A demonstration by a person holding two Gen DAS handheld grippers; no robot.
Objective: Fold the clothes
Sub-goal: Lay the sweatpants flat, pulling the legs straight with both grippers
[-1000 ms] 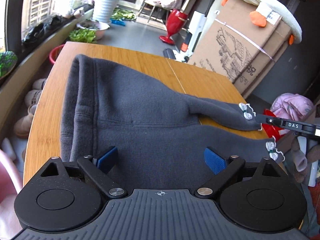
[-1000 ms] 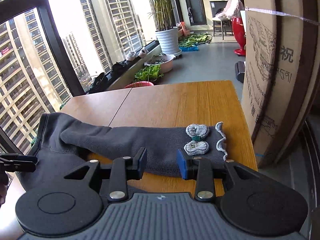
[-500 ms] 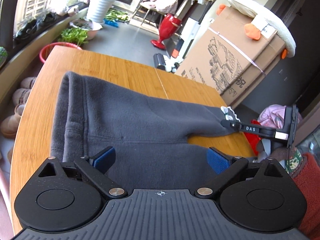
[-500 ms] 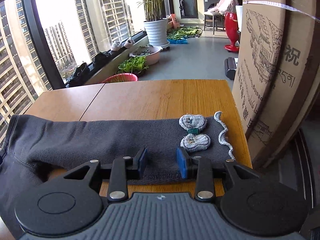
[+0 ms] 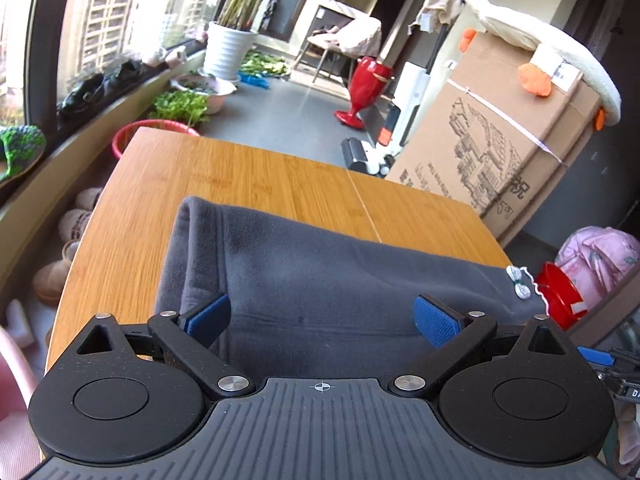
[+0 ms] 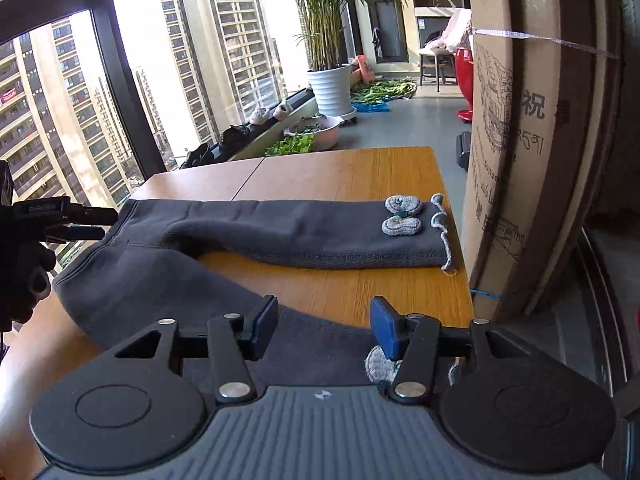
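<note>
Dark grey fleece trousers (image 5: 320, 280) lie on the wooden table (image 5: 240, 176), waistband at the left, legs running right. In the right wrist view the far leg (image 6: 320, 232) lies flat with two small grey bows (image 6: 402, 216) near its cuff; the near leg (image 6: 160, 280) runs under my gripper. My left gripper (image 5: 322, 320) is open wide above the trousers' seat. My right gripper (image 6: 324, 326) is open above the near leg's cuff end, a grey bow (image 6: 380, 364) just under its right finger. The left gripper also shows at the right wrist view's left edge (image 6: 60, 220).
A large cardboard box (image 6: 520, 140) stands tight against the table's right end. A window with shoes on its sill runs along the far side (image 6: 236, 136). A red bucket (image 5: 560, 296) and pink bundle (image 5: 600, 256) sit beyond the table's right end.
My right gripper let go of the far leg's cuff, opened and drew back over the near leg. The far leg now lies straight. My left gripper stayed open, pulling back slightly.
</note>
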